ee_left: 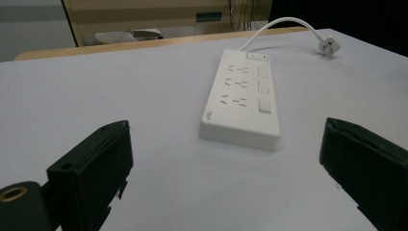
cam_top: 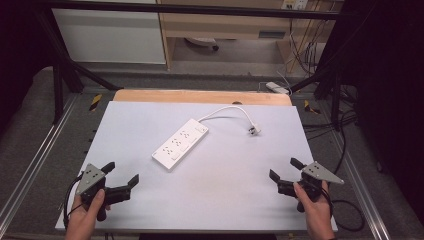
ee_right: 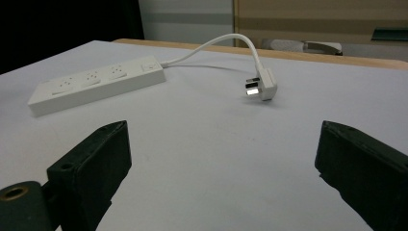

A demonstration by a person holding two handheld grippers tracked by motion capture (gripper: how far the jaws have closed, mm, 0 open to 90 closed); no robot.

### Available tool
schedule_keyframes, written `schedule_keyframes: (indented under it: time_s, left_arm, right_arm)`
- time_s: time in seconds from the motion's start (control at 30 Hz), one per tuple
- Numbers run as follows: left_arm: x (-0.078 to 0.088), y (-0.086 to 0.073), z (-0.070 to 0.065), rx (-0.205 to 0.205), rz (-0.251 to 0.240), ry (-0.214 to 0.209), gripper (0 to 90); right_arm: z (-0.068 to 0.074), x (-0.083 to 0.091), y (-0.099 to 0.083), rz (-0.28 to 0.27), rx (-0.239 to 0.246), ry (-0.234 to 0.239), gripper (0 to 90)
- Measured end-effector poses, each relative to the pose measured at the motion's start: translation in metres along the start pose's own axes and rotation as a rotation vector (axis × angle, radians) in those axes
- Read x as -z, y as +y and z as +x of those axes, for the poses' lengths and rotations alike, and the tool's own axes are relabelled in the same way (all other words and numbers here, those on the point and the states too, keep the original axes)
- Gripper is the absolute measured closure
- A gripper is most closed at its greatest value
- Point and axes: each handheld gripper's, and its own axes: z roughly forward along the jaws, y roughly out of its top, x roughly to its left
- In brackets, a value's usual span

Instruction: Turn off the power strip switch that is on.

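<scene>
**Power strip ahead, both my grippers wide and empty**

I hold my left gripper (cam_top: pixel 121 174) near the front left corner of the white table (cam_top: pixel 235 195), and my right gripper (cam_top: pixel 284 168) near the front right corner. Both sets of jaws stand spread wide apart with nothing between them but bare tabletop.

The white power strip (cam_top: pixel 180 143) lies flat near the middle of the table, set at a slant, with its near end pointing toward my left side and its far end toward the back right. In the left gripper view the power strip (ee_left: pixel 240 98) sits ahead of my jaws and a little to the right of the gap's middle, well apart from both tips, its near short end facing me. I can see three rows of sockets on its top and a column of switches along its right edge.

From the far end of the strip a white cord (cam_top: pixel 227 109) curves up and over to the right, ending in a plug (cam_top: pixel 253 130) that rests on the table well clear of the strip. In the right gripper view the plug (ee_right: pixel 262 84) lies ahead of my jaws, roughly over the middle of the gap, its metal prongs pointing to the left, while the strip (ee_right: pixel 96 84) stretches off to the left beyond my left jaw. Neither gripper touches strip, cord or plug.
</scene>
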Motion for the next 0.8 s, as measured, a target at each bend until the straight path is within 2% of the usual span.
schedule_keyframes:
  time_s: [0.37, 0.6, 0.8]
  left_arm:
    - [0.0, -0.001, 0.0, 0.0, 0.006, -0.001, 4.4]
    - [0.0, -0.001, 0.0, 0.001, 0.008, 0.004, 4.4]
    - [0.0, -0.002, 0.001, -0.002, 0.011, 0.004, 4.4]
  right_arm:
    - [0.004, -0.001, 0.003, -0.001, -0.011, 0.023, 4.1]
    - [0.014, -0.01, 0.01, 0.019, -0.009, 0.05, 2.9]
    - [0.025, -0.018, 0.024, 0.027, 0.014, 0.075, 2.9]
